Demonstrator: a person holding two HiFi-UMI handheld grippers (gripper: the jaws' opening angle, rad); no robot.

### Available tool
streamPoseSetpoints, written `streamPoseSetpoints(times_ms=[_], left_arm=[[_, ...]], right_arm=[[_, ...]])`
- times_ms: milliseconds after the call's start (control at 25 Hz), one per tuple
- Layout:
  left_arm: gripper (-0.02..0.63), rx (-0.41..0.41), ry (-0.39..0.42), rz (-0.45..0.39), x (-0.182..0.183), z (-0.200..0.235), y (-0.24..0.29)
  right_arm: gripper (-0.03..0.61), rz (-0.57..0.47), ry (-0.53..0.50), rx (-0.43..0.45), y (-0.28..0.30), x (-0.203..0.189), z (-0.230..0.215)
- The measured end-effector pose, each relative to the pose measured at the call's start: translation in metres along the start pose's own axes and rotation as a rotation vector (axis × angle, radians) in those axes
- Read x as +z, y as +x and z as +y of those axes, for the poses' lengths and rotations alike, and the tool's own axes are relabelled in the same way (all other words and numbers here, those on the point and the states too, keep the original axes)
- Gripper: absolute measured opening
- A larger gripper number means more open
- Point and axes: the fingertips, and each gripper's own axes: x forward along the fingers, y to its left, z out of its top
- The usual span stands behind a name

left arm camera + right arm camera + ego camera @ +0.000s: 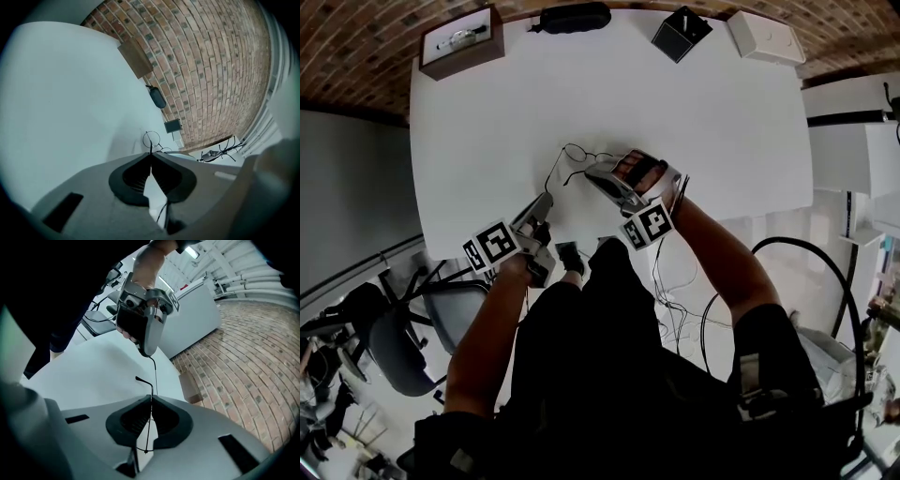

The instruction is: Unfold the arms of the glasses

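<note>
The fingers of my left gripper (150,155) are pinched shut on one thin arm of the black wire-framed round glasses (576,151). Those of my right gripper (151,399) are closed on the frame's wire further along. The glasses sit between them over the white bench (703,122), mid-width and nearer its front edge. I judge the held arm swung out. The second arm I can't read, so it probably remains.
</note>
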Motion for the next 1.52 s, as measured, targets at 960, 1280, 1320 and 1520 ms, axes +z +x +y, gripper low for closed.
streamPoseSetpoints(times_ms=[960,1280,1320,1520], left_arm=[[0.026,0.002,0.207,0.05,-0.021,0.014,0.013],[0.025,-0.003,0.207,0.027,-0.026,0.009,0.017],[0.025,0.001,0.211,0.027,-0.027,0.009,0.018],[0.025,0.02,0.251,0.006,-0.027,0.01,0.018]], right_arm=[[0.017,-0.032,-0.112,-0.029,-0.02,0.005,0.045],[0.13,0.038,0.136,-0.041,-0.034,0.001,0.042],[0.133,0.045,0.152,-0.042,-0.036,0.001,0.043],[0.152,0.071,0.232,-0.021,-0.035,0.003,0.049]])
